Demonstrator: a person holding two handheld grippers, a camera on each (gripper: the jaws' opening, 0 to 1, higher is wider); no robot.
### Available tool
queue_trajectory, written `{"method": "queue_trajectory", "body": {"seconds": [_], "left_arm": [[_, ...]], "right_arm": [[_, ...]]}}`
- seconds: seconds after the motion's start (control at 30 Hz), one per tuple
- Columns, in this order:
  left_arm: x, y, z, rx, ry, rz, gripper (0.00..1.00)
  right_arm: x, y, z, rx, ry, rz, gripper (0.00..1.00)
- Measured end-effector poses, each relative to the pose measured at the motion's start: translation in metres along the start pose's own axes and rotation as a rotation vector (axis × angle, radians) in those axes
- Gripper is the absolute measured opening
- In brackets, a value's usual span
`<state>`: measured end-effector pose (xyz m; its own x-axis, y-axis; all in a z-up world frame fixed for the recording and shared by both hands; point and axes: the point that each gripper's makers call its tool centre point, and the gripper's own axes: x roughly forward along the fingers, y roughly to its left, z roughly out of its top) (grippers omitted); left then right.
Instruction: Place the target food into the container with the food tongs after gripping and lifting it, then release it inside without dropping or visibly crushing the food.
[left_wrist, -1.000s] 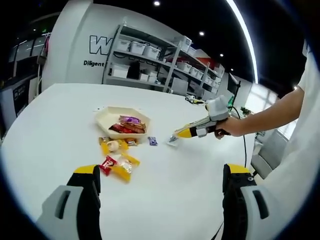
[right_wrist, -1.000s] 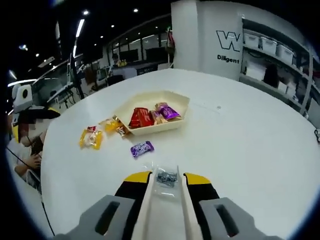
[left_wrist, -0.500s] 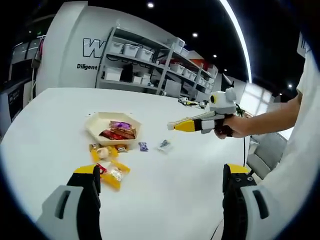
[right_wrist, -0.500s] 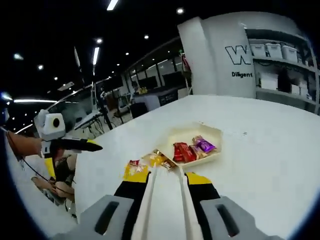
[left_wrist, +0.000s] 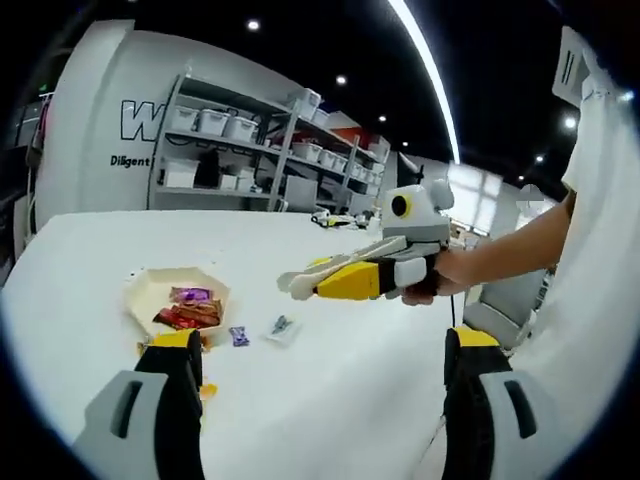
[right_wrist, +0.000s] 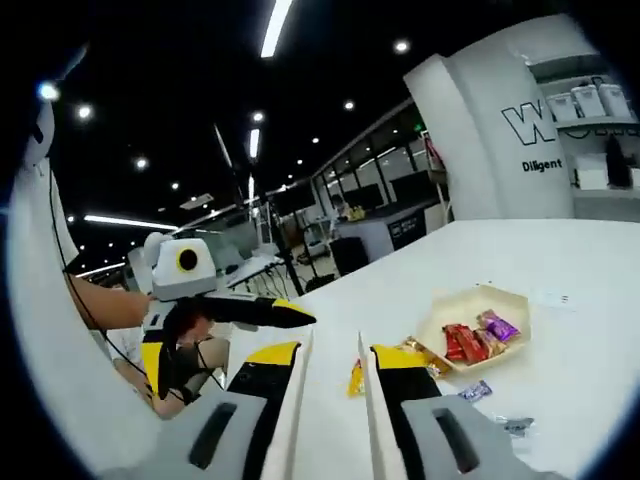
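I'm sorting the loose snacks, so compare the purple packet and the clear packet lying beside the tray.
The purple packet is opaque and vividly coloured; the clear packet is see-through with dark contents. The purple packet lies nearer the cream tray; the clear packet sits farther out and looks slightly larger. Both lie flat on the white table, outside the tray, with no gripper touching them.

The white wall bears a large "W" and, seemingly, "Diligent" beneath, both cut off.
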<state>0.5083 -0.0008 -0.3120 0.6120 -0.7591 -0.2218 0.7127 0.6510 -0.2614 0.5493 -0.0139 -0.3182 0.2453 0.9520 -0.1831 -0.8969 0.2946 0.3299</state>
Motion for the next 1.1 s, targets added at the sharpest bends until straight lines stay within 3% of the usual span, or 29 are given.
{"method": "queue_trajectory", "body": {"seconds": [0.43, 0.8, 1.1], "left_arm": [[0.014, -0.029, 0.004, -0.003, 0.010, -0.122, 0.97], [0.015, -0.041, 0.004, -0.002, 0.013, -0.161, 0.94], [0.015, -0.047, 0.004, -0.014, 0.020, -0.176, 0.98]], "right_arm": [[0.004, 0.006, 0.000, -0.008, 0.008, 0.013, 0.22], [0.008, 0.006, -0.009, -0.027, 0.047, 0.005, 0.22], [0.007, 0.010, -0.006, 0.003, 0.022, 0.004, 0.24]]}}
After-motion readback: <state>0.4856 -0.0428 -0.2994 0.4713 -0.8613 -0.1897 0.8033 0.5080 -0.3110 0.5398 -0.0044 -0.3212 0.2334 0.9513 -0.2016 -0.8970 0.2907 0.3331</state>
